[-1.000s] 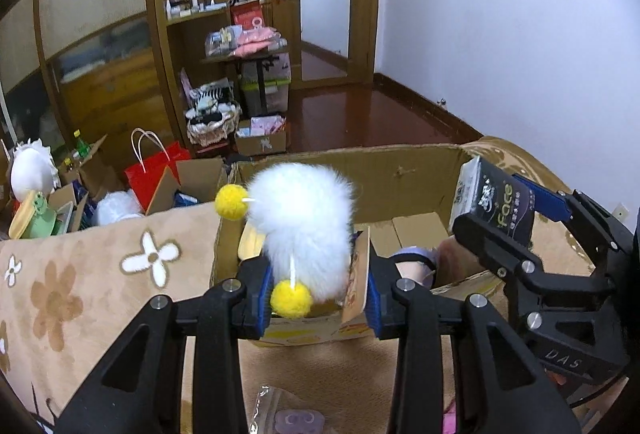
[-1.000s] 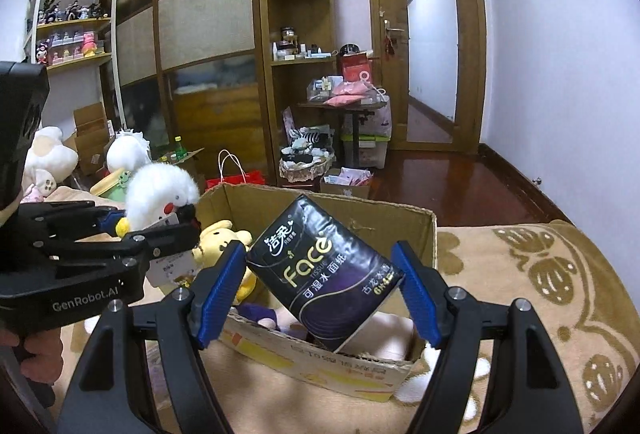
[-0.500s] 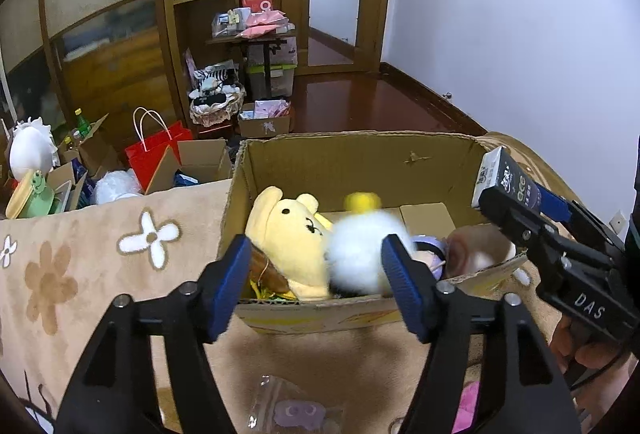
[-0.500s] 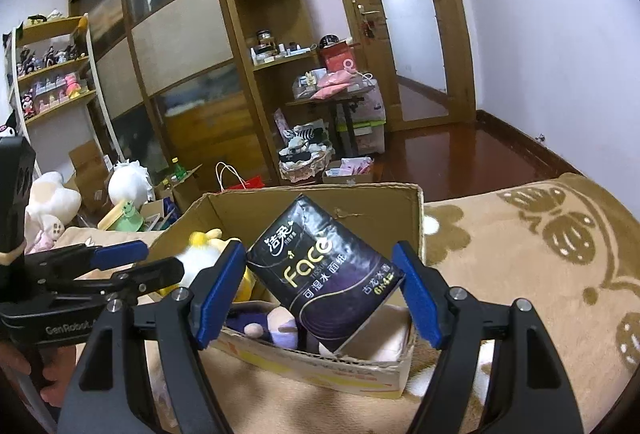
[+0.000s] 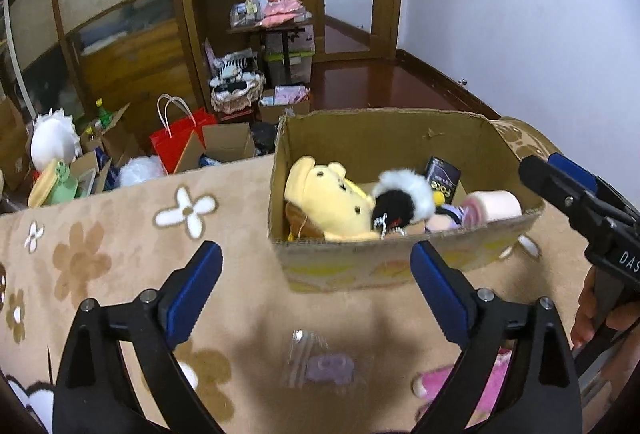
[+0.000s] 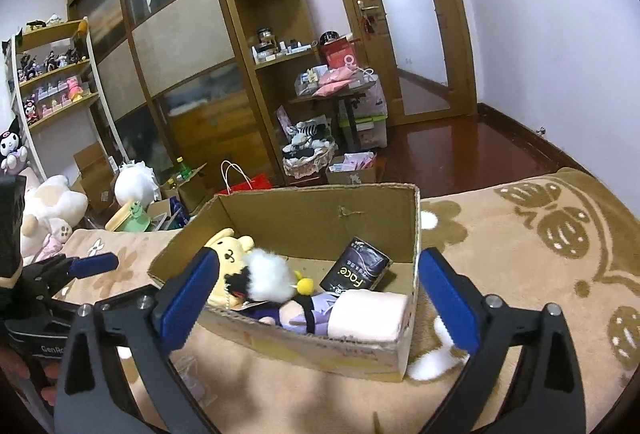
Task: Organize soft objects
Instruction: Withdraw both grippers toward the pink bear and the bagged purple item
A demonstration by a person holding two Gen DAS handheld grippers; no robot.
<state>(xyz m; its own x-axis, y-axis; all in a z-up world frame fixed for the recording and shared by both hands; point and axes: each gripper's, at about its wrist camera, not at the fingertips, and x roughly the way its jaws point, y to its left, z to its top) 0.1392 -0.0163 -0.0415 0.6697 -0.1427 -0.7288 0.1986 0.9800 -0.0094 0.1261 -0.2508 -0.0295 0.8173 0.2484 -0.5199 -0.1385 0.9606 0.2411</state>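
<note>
Nearest the left wrist camera, at six o'clock, a clear packet (image 5: 320, 368) and a pink plush (image 5: 486, 382) lie on the beige flowered blanket (image 5: 120, 234). Just above them the left claw (image 5: 316, 284) stands spread wide, its jaws having just been opening, with nothing between the blue pads. At three o'clock the right claw (image 5: 560, 176) reaches in, a hand (image 5: 600, 310) on its grip. From its own camera the right claw (image 6: 318, 292) is likewise spread wide and empty, its jaws having just been opening.

Beyond both claws, at twelve o'clock, the box (image 5: 400, 138) sits on the blanket with its top open. Inside, at nine o'clock, lies the yellow bear (image 5: 324, 198); the white fluffy toy (image 5: 404, 194) rests against the bear's right side, its yellow pompom (image 6: 306, 285) pointing toward the middle. A black tissue pack (image 6: 356, 270) lies tilted on the box floor toward the far wall. Along the near wall lie a purple doll (image 6: 308, 308) and a pink roll (image 6: 368, 316), touching each other.

Farther off, at ten o'clock past the blanket's edge, stand a red bag (image 5: 180, 138) and open cartons (image 5: 228, 142). Wooden shelves (image 6: 264, 46) and a door (image 6: 400, 14) line the far wall.
</note>
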